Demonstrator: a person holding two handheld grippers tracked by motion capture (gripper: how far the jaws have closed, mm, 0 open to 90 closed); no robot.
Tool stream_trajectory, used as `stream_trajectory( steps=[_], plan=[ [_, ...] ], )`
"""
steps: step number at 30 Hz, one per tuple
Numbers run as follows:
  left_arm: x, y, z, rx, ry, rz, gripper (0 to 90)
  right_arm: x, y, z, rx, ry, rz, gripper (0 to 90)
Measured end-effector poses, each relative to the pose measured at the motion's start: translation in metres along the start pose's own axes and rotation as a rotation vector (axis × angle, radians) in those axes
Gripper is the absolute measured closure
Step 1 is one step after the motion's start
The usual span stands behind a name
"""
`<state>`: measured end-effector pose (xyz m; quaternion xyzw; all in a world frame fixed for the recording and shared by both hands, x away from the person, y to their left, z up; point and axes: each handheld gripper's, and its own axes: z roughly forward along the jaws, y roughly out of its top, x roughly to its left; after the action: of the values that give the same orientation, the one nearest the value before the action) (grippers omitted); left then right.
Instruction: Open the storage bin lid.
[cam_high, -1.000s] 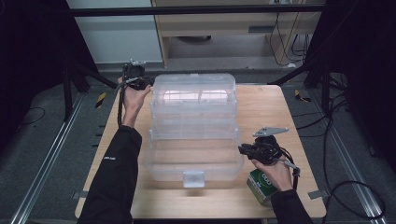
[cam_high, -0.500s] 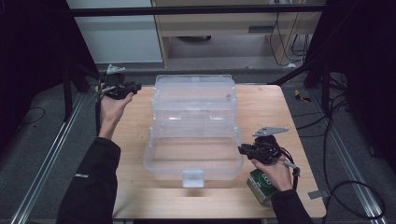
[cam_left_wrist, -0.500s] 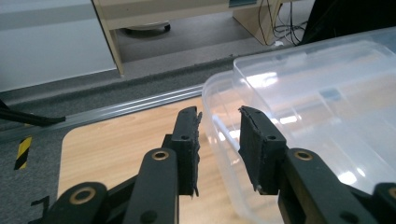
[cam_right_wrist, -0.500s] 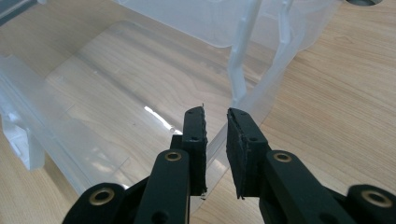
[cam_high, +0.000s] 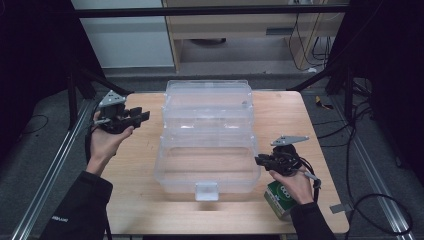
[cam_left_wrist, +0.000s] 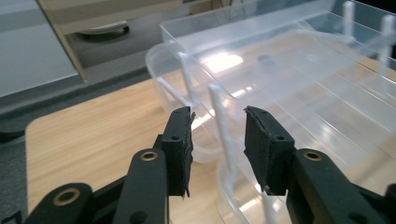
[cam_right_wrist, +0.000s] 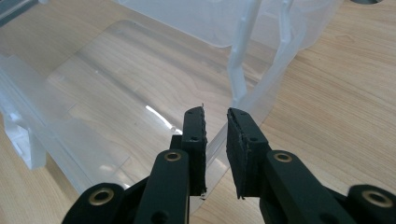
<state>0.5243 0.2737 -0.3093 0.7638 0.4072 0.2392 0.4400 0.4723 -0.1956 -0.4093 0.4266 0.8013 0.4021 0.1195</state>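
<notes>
Right gripper view looks along the right claw (cam_right_wrist: 215, 122), whose jaws stand a narrow gap apart astride the near right rim of the clear plastic storage box (cam_high: 207, 145), seemingly pinching it to steady the box. The left claw (cam_high: 142, 116) hangs free over the counter's (cam_high: 130, 165) left edge; its jaws have just been opening, about half spread, with nothing between them, the box's thin hinge arms (cam_left_wrist: 219, 121) just ahead. The box sits mid-counter with its lid (cam_high: 207, 95) swung back toward the far edge, so opening looks done; filling probably remains. A green carton (cam_high: 281, 199) waits near the front right corner, under the right hand. Bare wood flanks the box on both sides, narrower on the right.
</notes>
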Motion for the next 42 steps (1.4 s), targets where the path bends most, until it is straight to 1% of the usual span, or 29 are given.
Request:
stream_trajectory(
  steps=[2,5,7,8,9,14,16,19,20,22,23,25,27,30,33,34,36,39,42],
  plan=[
    [-0.004,-0.005,-0.006,-0.003,-0.009,0.009,60.0,0.0,0.0,0.0,0.0,0.002,0.002,77.4],
    [-0.011,-0.014,-0.014,0.019,-0.012,0.039,58.9,0.0,0.0,0.0,0.003,0.0,0.003,77.4],
    [-0.015,-0.022,-0.017,0.019,-0.023,0.046,58.4,0.0,0.0,0.0,0.005,0.0,0.006,77.4],
    [-0.016,-0.026,-0.017,0.026,-0.025,0.061,58.2,0.0,0.0,0.0,0.005,0.0,0.006,77.4],
    [-0.018,-0.031,-0.019,0.049,-0.02,0.04,58.1,0.0,0.0,0.0,0.005,0.0,0.005,77.4],
    [-0.025,-0.056,-0.015,0.087,-0.037,0.012,58.8,0.001,0.001,0.0,0.008,-0.002,0.006,77.4],
    [-0.027,-0.067,-0.011,0.106,-0.061,-0.009,59.1,0.001,0.0,0.0,0.005,-0.001,0.003,77.4],
    [-0.032,-0.082,-0.003,0.141,-0.083,-0.036,59.8,0.001,0.0,0.0,0.003,0.0,0.004,77.4],
    [-0.032,-0.086,-0.001,0.148,-0.091,-0.037,60.5,0.001,0.0,0.0,0.003,-0.001,0.004,77.4],
    [-0.034,-0.092,0.005,0.163,-0.095,-0.043,61.8,0.001,0.0,0.0,0.004,-0.001,0.006,77.5],
    [-0.035,-0.095,0.008,0.172,-0.1,-0.051,62.5,0.001,0.0,0.0,0.005,-0.001,0.006,77.5],
    [-0.037,-0.099,0.013,0.195,-0.095,-0.043,63.2,0.001,0.0,0.0,0.005,-0.004,0.008,77.5],
    [-0.039,-0.102,0.018,0.208,-0.102,-0.043,64.0,0.001,0.0,0.0,0.006,-0.004,0.008,77.5],
    [-0.042,-0.101,0.021,0.221,-0.104,-0.033,65.9,0.001,0.001,0.0,0.004,-0.005,0.004,77.6],
    [-0.044,-0.098,0.024,0.235,-0.093,-0.017,70.1,0.002,0.001,0.0,0.007,-0.007,0.001,77.7],
    [-0.045,-0.097,0.024,0.236,-0.083,-0.005,71.0,0.002,0.001,0.0,0.008,-0.011,0.001,77.8],
    [-0.046,-0.096,0.025,0.233,-0.07,0.005,71.8,0.003,0.001,0.0,0.009,-0.018,-0.001,78.1],
    [-0.046,-0.096,0.026,0.228,-0.062,0.004,72.7,0.004,0.002,0.0,0.016,-0.023,-0.006,78.1],
    [-0.046,-0.097,0.025,0.22,-0.062,-0.001,73.0,0.004,0.003,0.0,0.021,-0.022,-0.001,78.0]
  ],
)
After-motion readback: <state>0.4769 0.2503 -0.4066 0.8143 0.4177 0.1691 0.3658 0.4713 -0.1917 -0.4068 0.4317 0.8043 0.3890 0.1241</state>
